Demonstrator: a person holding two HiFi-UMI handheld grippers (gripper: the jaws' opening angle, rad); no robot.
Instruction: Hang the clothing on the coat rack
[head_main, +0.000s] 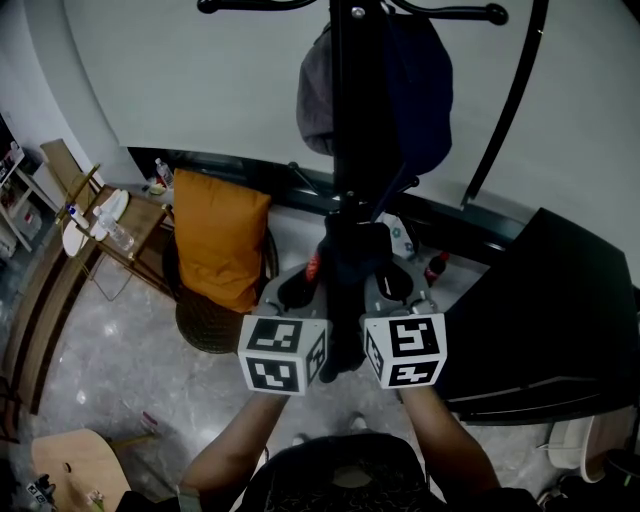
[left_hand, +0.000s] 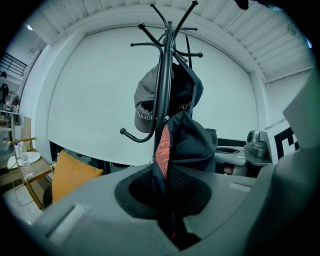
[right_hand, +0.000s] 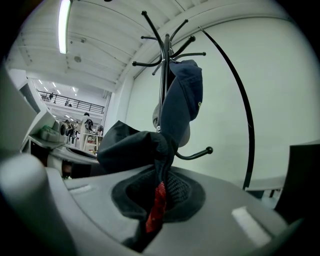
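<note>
The garment (head_main: 345, 290) is held bunched upright between both grippers, with the left gripper (head_main: 297, 288) and right gripper (head_main: 393, 285) each clamped on a fold. The rack (head_main: 352, 120) is found straight ahead and above, its pole just beyond the garment. Caps (head_main: 318, 95) are hung higher, and a lower hook (left_hand: 131, 134) is left bare.

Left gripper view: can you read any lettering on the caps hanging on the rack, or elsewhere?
Grey cap: pale lettering along its edge, too blurred to read.
Dark cap: small pale print, too small to read.
Dark garment in the jaws: no print shows.
Marker cubes: black-and-white patterns, no letters.
</note>
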